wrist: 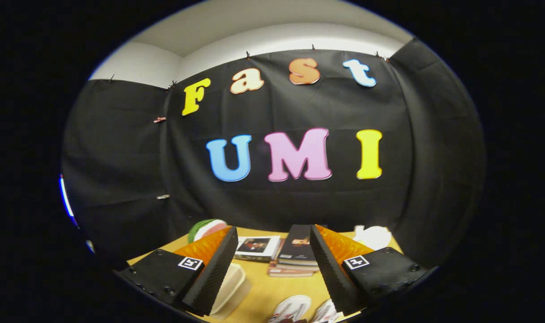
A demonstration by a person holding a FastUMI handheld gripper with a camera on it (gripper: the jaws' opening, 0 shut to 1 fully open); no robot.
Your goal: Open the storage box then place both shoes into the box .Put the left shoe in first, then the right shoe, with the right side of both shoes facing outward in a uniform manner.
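Gripper (272, 269) held above a wooden table (263, 291), fingers spread wide apart, nothing between them but bare tabletop and the things lying further off. Fingers grip nothing and touch nothing. Just inside the left finger (212, 276), partly hidden behind it, sits a pale cream storage box (230, 287), lid down as far as can be seen; its far corner pokes out from the finger's inner edge. Low between the fingers, nearer the right finger (331, 273), two white shoes: one (292, 308) lying with its toe pointing up-table, a second (325, 312) just beside it and partly covered by the right finger. Which is the left shoe and which the right cannot be told from here. Both shoes lie outside the box, on the table. Beyond the fingertips, a stack of books (295, 258) with a dark cover on top, and just left of it a thinner book (258, 247) with a picture on a white cover. Behind the left fingertip, a round green, white and pink object (206, 229) at the table's far edge. Behind the right fingertip, a white crumpled-looking thing (373, 235), too blurred to name. Black cloth wall (120, 170) stands behind the table.
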